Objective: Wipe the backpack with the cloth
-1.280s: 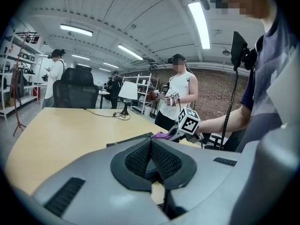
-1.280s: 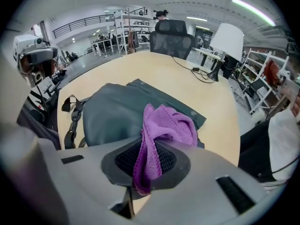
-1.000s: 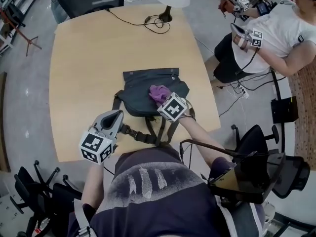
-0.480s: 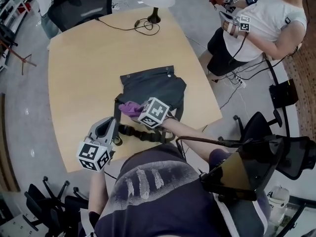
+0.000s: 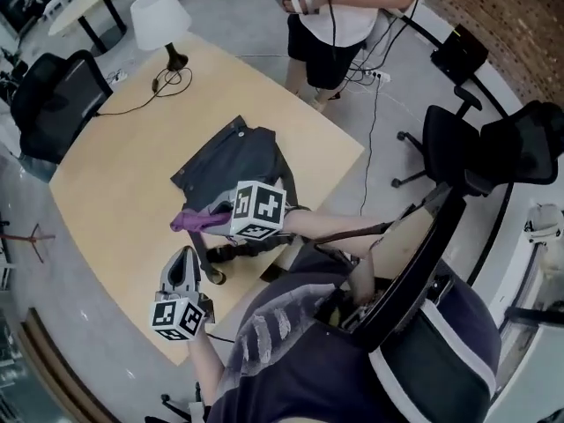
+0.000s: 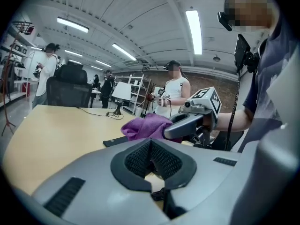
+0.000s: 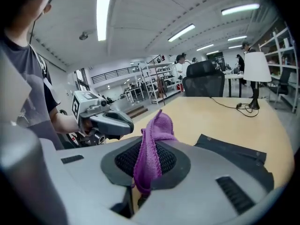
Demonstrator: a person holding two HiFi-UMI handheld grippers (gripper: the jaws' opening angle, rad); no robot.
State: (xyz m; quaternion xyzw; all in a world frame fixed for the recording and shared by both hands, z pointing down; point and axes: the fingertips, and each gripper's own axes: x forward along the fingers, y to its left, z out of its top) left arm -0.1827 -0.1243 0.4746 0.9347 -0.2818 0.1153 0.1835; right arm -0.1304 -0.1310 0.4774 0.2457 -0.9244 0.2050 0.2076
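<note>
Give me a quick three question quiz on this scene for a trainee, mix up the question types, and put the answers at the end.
1. True or false: the left tool grips the purple cloth.
2. The backpack lies on: A the table, B a chair, C the floor.
3. Fill in: the white-shaded ____ stands near the table's far corner.
Key: 1 false, the right tool grips it; 2 A; 3 lamp.
</note>
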